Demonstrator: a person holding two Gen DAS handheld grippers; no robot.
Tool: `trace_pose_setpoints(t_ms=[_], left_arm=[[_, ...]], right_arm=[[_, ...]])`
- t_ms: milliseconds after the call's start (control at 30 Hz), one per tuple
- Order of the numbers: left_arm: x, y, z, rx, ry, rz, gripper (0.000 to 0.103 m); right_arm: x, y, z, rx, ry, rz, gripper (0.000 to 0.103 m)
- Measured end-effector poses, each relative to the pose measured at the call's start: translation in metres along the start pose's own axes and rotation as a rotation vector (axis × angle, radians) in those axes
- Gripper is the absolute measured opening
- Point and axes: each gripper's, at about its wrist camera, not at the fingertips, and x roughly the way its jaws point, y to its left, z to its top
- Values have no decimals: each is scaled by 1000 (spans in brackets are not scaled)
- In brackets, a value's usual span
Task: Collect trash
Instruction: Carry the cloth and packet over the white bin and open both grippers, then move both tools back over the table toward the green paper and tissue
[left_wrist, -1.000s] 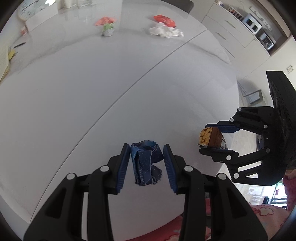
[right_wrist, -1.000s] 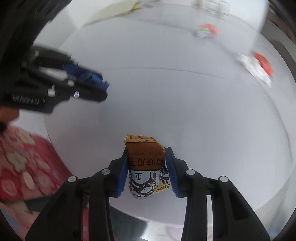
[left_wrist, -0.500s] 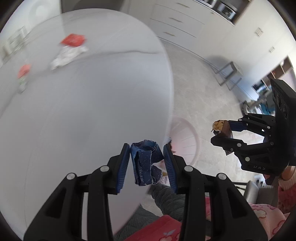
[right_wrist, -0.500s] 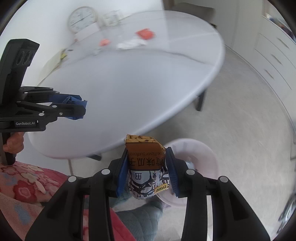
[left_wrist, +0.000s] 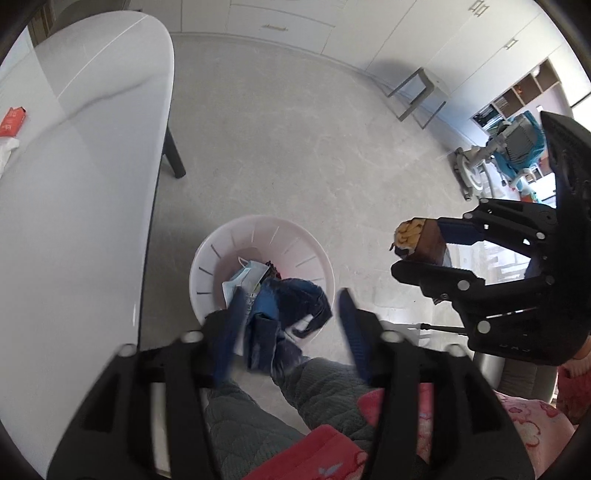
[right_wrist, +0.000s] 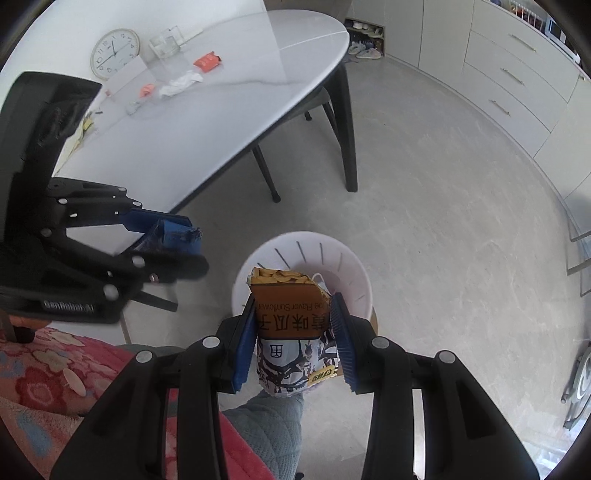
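Left wrist view: we see the white worktop (left_wrist: 74, 206) at left, then our left gripper (left_wrist: 288, 328), its jaws just spread apart, the crumpled blue wrapper (left_wrist: 284, 317) loose between them above the pink bin (left_wrist: 221, 254). Further right, our right gripper (right_wrist: 293, 336) stays clenched on the sunflower-seed packet (right_wrist: 288, 317), also over the bin.

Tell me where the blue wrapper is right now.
In the left wrist view, the blue wrapper sits between the left claw's just-opened jaws, above the pink bin on the floor beside the table.
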Motion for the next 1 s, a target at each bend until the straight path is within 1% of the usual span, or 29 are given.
trace_pose_setpoints(t_ms=[33, 100, 167, 300, 400, 500, 567, 600, 633, 700, 733, 867, 900, 1000], left_arm=[[0, -2, 0, -7, -5, 22, 80], [-7, -5, -4, -3, -39, 28, 84], [-14, -7, -6, -11, -54, 45, 90], [-26, 0, -9, -31, -79, 93, 91], [-38, 10, -11, -74, -98, 118, 95], [-53, 25, -17, -119, -120, 136, 95], [-61, 33, -23, -157, -125, 146, 95], [-64, 38, -26, -172, -129, 151, 95], [-68, 45, -29, -190, -133, 158, 95], [-73, 53, -33, -210, -138, 169, 95], [-77, 59, -36, -222, -142, 176, 95], [-90, 74, -48, -254, -159, 196, 95], [-93, 78, -51, -260, -163, 200, 95], [-104, 93, -59, -277, -175, 215, 95]], right_arm=[[-1, -3, -3, -3, 1, 4, 40], [-3, -7, -6, -7, 2, 12, 40], [-2, -7, -8, -13, 4, 23, 41], [-3, -7, -11, -26, 1, 37, 41], [-2, -1, -10, -33, -4, 44, 42], [4, 6, -8, -45, 1, 45, 44], [11, 13, -7, -61, 10, 46, 50], [16, 17, -7, -71, 21, 45, 58], [22, 21, -6, -79, 33, 34, 75], [31, 28, -7, -92, 44, 5, 92], [36, 32, -6, -95, 55, -6, 97], [45, 42, -1, -66, 89, -42, 98], [44, 44, 1, -61, 87, -48, 100], [36, 54, 13, -46, 57, -74, 100]])
